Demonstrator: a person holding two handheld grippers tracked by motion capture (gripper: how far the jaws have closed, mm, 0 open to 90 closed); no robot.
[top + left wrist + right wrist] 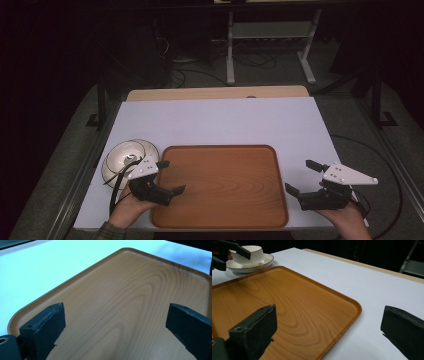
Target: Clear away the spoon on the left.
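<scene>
Two grippers hover at the near edge of the table (220, 117), one at each end of a wooden tray (220, 185). The left gripper (170, 176) sits at about eight o'clock on the table, over the tray's left rim, with its jaws spread wide apart and nothing between them. In the left gripper view, the bare wood grain of the tray (125, 302) lies between the two black jaws, and the white tabletop (37, 270) runs beyond the tray's rim.

The right gripper (301, 176) is at about four o'clock, just off the tray's right edge, over the white surface. Its jaws also stand wide apart and hold nothing. In the right gripper view, the tray's rounded corner (354, 306) falls between the jaws, with the tabletop to the right of it.

A white bowl (127, 157) rests on a plate at about nine o'clock, just beside the tray's far left corner and close behind the left gripper. The right gripper view shows the bowl (253, 252) standing upright on its plate (259, 265), off the tray, with the left gripper (227, 251) near it.
</scene>
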